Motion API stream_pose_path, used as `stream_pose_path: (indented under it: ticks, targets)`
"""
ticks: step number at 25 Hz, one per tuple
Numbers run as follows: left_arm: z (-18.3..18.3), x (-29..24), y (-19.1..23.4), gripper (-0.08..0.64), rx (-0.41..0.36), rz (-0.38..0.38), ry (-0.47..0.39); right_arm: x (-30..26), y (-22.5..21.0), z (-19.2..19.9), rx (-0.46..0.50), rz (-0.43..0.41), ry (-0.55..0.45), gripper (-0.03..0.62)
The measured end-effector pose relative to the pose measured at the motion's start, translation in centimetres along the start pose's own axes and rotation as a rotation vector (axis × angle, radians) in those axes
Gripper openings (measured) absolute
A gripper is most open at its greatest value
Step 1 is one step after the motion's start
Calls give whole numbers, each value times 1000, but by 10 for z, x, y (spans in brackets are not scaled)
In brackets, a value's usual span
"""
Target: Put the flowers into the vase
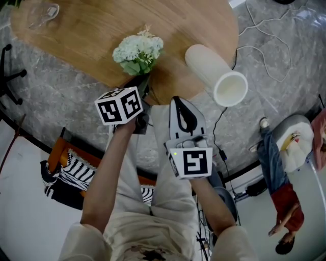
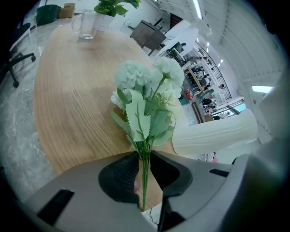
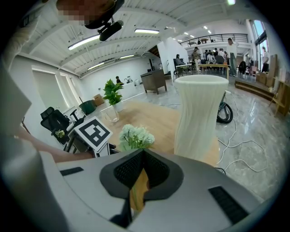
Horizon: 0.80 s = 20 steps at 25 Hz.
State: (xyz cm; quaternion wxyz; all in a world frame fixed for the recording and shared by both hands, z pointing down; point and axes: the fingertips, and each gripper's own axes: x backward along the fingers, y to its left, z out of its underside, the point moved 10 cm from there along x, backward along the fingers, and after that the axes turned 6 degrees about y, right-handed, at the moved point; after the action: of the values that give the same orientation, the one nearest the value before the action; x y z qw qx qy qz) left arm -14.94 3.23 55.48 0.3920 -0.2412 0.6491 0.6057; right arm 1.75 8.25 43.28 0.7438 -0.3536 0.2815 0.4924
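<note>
A bunch of pale white-green flowers (image 1: pixel 137 50) (image 2: pixel 147 97) rests over the wooden table (image 1: pixel 91 35) near its front edge. My left gripper (image 1: pixel 140 83) (image 2: pixel 144 156) is shut on the green stems, which run back between its pads and out behind them. A tall white ribbed vase (image 1: pixel 214 71) (image 2: pixel 213 133) (image 3: pixel 199 118) stands upright to the right of the flowers, mouth open. My right gripper (image 1: pixel 176 100) (image 3: pixel 143 152) is shut with nothing in it, just in front of the table edge, between flowers (image 3: pixel 135 136) and vase.
A clear glass mug (image 1: pixel 43 14) (image 2: pixel 85 25) stands at the table's far left, with a potted plant (image 3: pixel 112 93) beside it. White cables (image 1: pixel 265 30) lie on the marble floor to the right. An office chair's base (image 1: pixel 7 76) shows at the left edge.
</note>
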Motion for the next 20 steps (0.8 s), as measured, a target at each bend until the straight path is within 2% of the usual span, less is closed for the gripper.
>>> stream_pose_path:
  ticks: [8,20]
  targets:
    - [-6,12,-2,45,9,-24,-44,2,5,-4,-14,5,-20,6]
    - [-15,36,-14,38,-34,-22,-103,15,6,-14,-7,10,-51,6]
